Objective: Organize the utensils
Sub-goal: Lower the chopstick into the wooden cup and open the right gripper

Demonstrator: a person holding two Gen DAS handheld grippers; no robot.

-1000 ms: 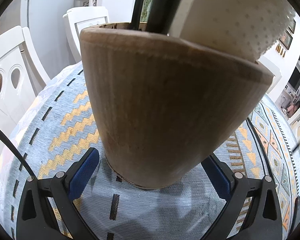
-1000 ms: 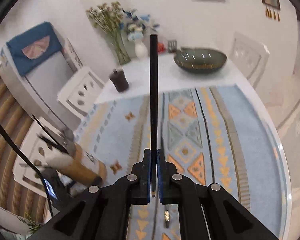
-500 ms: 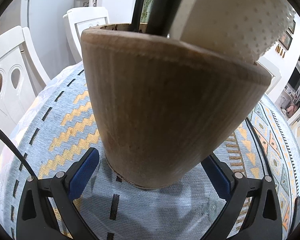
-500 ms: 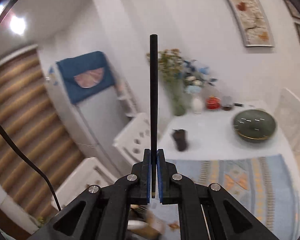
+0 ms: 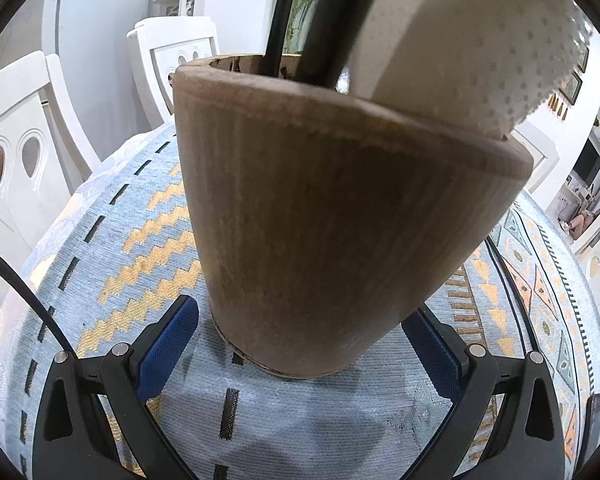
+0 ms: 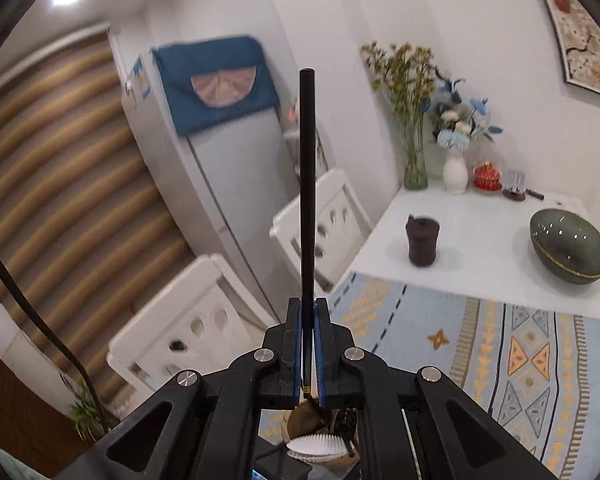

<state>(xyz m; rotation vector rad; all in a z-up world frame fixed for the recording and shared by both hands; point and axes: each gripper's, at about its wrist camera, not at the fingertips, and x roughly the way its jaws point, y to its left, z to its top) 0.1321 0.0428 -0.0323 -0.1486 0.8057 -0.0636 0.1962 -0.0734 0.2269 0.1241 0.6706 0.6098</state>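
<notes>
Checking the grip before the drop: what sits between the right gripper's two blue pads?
In the right wrist view, a thin black chopstick is clamped between the right gripper's pads, pointing straight ahead.

My holder (image 5: pixel 340 232) hides its own inside, so the lower ends of the black handles (image 5: pixel 284 12) and the white dotted piece (image 5: pixel 460 40) are unseen, their tops cut off above. My right frame covers most of the holder below; the fridge (image 6: pixel 228 168) is blurred.
</notes>
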